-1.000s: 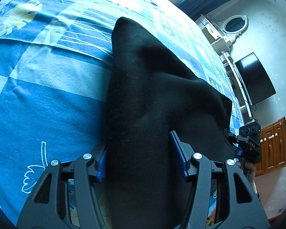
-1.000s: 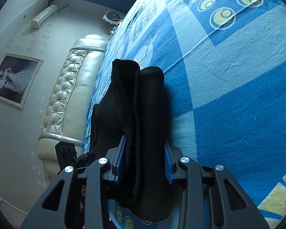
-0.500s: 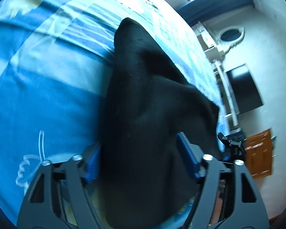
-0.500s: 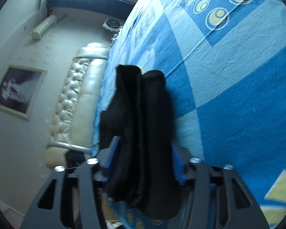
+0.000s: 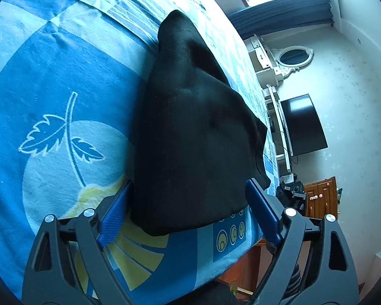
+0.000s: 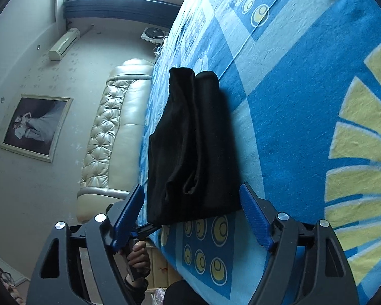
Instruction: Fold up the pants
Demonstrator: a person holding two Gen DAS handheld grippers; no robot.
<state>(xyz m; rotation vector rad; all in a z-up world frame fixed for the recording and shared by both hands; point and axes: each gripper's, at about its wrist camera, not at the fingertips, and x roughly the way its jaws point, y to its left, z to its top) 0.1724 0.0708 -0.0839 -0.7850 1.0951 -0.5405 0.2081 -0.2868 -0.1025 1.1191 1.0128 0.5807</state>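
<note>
both sets of jaws are opening, with the near end of the pants between them and no pad pressing on the cloth: left gripper, right gripper. the black pants lie as a thick folded bundle just inside the near edge of the bed, so the folding looks finished, only the pull-back left. beyond and to one side the blue cover lies open; near the headboard there is less room.

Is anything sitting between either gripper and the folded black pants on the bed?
Nothing visible does. The black pants lie folded on the blue bedspread, their near edge right ahead of the left gripper and right gripper; both jaws are opening, with only bedspread in between.
</note>
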